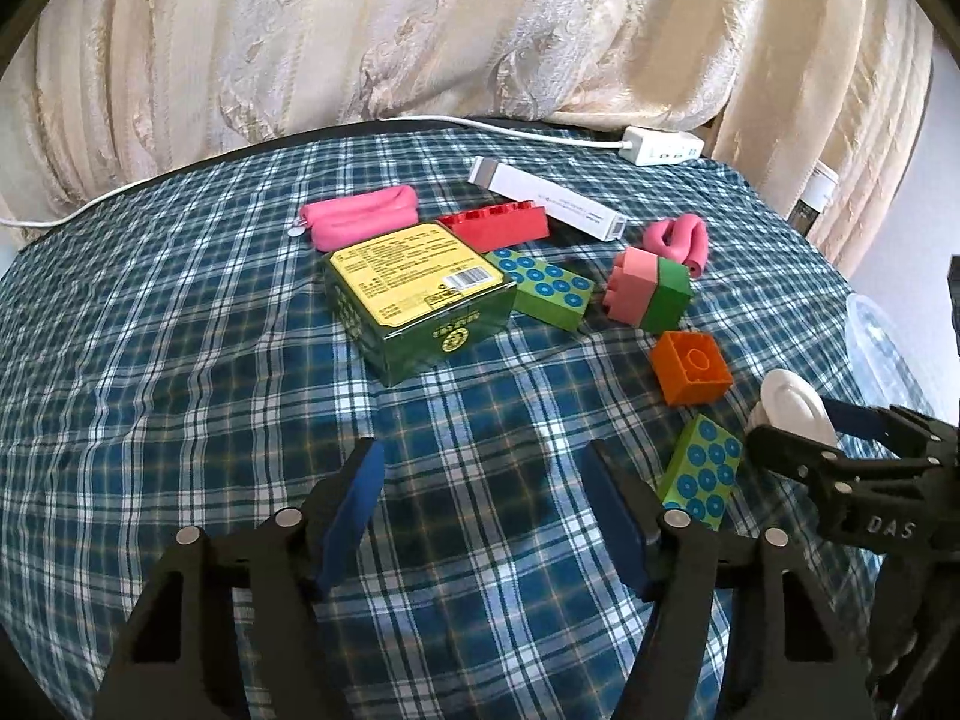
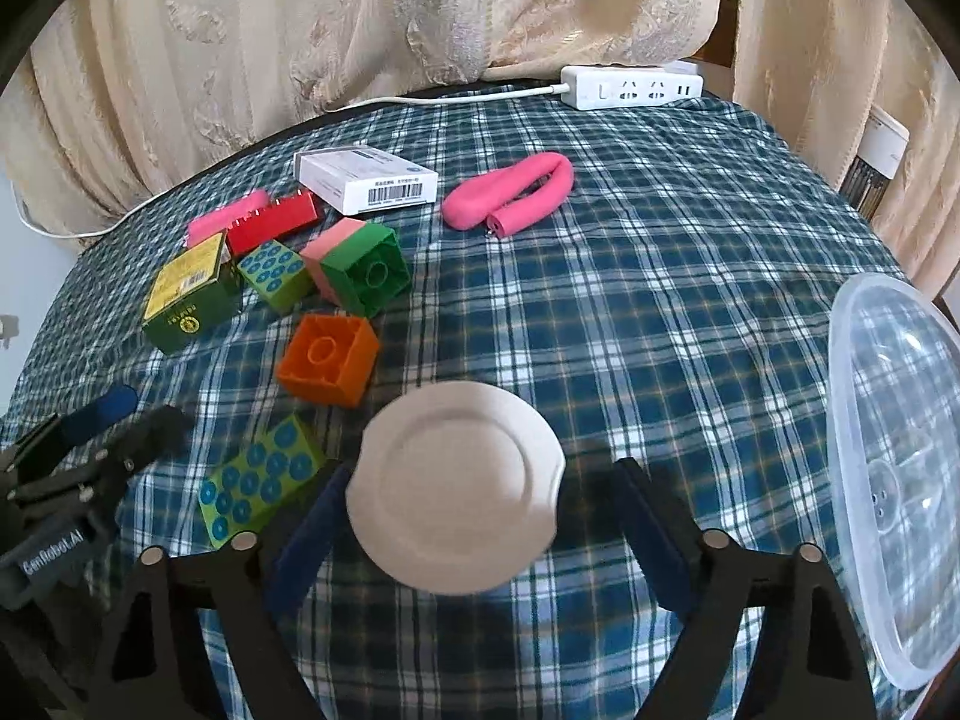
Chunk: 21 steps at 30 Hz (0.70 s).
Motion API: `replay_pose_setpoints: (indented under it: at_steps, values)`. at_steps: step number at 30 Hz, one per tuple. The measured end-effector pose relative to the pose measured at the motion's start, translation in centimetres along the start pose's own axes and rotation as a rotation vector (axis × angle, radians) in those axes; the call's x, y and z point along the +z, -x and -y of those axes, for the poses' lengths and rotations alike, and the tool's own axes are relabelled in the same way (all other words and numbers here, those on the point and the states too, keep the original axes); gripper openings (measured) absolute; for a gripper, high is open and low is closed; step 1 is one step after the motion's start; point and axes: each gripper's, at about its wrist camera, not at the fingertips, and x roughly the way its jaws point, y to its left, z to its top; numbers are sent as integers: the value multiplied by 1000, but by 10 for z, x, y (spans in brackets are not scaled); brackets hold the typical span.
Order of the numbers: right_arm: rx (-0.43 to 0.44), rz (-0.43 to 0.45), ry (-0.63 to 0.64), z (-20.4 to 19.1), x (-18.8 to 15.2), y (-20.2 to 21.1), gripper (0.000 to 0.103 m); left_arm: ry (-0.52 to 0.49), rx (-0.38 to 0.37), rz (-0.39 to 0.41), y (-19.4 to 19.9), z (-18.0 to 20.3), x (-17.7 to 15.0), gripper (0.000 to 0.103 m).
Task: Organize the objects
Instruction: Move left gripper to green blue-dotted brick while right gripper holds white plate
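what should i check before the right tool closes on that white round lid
1. White round lid between right tool pads: ok.
2. Both pads touching lid: not ok, right pad apart.
3. Lid flat on cloth: cannot tell.
4. Spotted green block clear of left pad: ok, close beside it.
5. Left tool empty and apart: ok.
6. Clear container open for drop: cannot tell.

Right of the right claw point(image 2: 480, 516), the clear plastic container point(image 2: 894, 480) is cut off by the picture's edge. The white round lid point(image 2: 456, 489) between its fingers is blurred and hides the checked cloth point(image 2: 630, 276) beneath. Far beyond it, print on the white box point(image 2: 366, 177) is too small to read.
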Motion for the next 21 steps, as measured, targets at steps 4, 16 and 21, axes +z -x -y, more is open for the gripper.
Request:
replay_pose_setpoints:
  at_steps: [4, 16, 21]
  values:
    - [-6, 5, 5, -2, 1, 1, 77, -3, -13, 1, 1, -1, 0, 68]
    - [16, 27, -17, 6, -8, 12, 66, -40, -55, 11, 3, 6, 1, 68]
    - [18, 52, -35, 14, -13, 24, 65, -64, -72, 22, 9, 13, 4, 68]
